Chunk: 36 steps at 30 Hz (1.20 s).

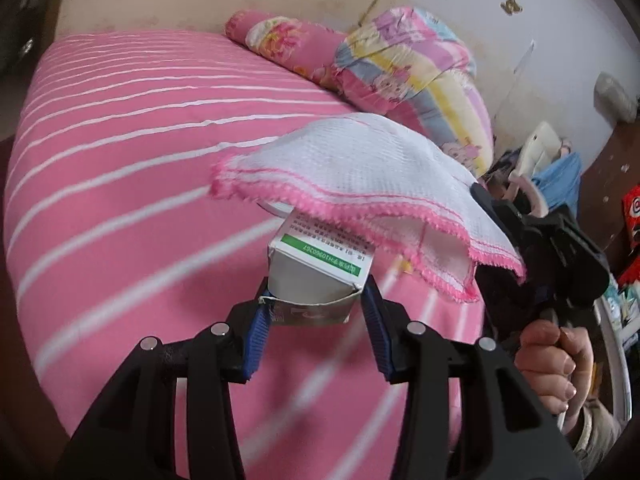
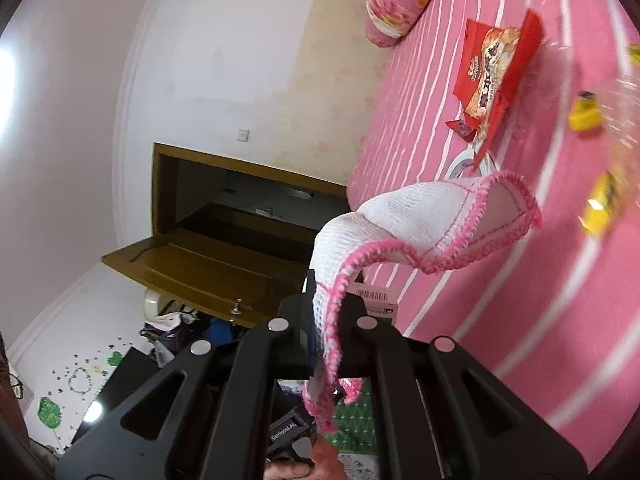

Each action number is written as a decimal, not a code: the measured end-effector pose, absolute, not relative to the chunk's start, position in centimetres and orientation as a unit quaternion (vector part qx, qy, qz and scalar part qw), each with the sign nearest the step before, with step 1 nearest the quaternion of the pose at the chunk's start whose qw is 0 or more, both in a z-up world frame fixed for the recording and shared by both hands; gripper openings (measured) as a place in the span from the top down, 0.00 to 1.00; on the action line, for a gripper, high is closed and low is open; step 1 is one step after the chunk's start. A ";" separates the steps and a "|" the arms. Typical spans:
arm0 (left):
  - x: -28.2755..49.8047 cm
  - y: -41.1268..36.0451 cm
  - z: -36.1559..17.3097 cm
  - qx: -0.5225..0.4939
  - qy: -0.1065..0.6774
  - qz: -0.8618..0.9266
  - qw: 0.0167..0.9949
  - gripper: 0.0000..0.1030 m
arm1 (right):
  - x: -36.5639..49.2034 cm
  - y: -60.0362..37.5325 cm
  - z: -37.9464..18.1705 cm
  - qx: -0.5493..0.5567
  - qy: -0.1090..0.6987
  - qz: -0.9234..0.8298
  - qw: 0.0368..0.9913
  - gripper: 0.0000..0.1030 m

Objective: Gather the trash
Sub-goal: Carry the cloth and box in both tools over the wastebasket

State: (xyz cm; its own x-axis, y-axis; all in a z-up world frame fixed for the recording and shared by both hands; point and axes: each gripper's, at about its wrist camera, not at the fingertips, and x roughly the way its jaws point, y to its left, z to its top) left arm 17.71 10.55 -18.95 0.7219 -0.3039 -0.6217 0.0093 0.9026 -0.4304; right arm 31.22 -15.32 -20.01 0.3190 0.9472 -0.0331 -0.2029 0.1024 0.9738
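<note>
White cloth (image 1: 352, 168) in clenched right jaws over carton (image 1: 320, 268) in left jaws, red wrapper (image 2: 496, 68) beyond on bed (image 1: 120, 160)

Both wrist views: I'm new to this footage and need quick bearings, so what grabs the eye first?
The pink-and-white striped bedspread fills both views. Above it, the right gripper is shut on a white waffle-weave cloth with pink crocheted edging, which hangs in mid-air. Just below it, the left gripper clamps a small white cardboard box with a green stripe, while a red snack wrapper lies further up the bed.
</note>
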 end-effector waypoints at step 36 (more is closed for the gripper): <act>-2.2 -3.3 -10.3 -0.304 0.282 -0.176 0.893 0.58 | 9.8 -36.1 -8.9 0.547 0.270 0.432 0.664 0.95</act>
